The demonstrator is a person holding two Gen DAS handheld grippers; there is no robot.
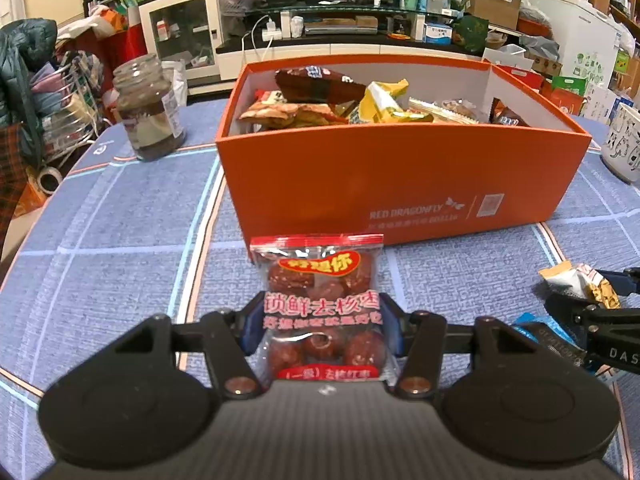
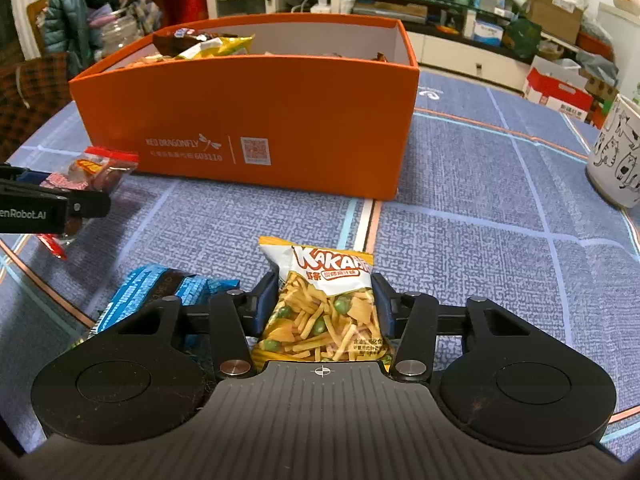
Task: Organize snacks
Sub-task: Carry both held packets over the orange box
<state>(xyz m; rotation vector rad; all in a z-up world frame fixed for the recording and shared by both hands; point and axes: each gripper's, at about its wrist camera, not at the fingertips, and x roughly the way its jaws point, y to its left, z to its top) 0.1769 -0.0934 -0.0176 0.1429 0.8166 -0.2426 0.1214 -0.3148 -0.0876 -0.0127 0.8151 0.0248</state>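
Left gripper: lower centre of the left wrist view, blue pads clenched on both sides of the red date packet, which stands upright between them
Right gripper: lower centre of the right wrist view, closed on the yellow Kakari snack bag, held upright
Blue packet: lying on the cloth at lower left of the right wrist view, partly under the right gripper's linkage; not yet picked up
Tablecloth: blue weave with pale and orange lines, open stretch between both grippers and the box
Orange box: centre of both views, beyond the held packets, lid off, white print on its near wall
Box contents: assorted wrappers heaped toward the upper left of the opening; the right part looks lower, judged the better drop spot
Step in hand: carrying both packets to the box, by my reading
Doing it well: raise each packet clear of the near wall before moving forward, release only once over the opening, one hand at a time so the grippers do not meet
In the way: the tall near wall; the heap already inside
Glass jar: upper left of the left wrist view, beside the box, apart from it
Cat-print mug: right edge, well apart from the box
Background: cluttered shelves and a TV stand across the top
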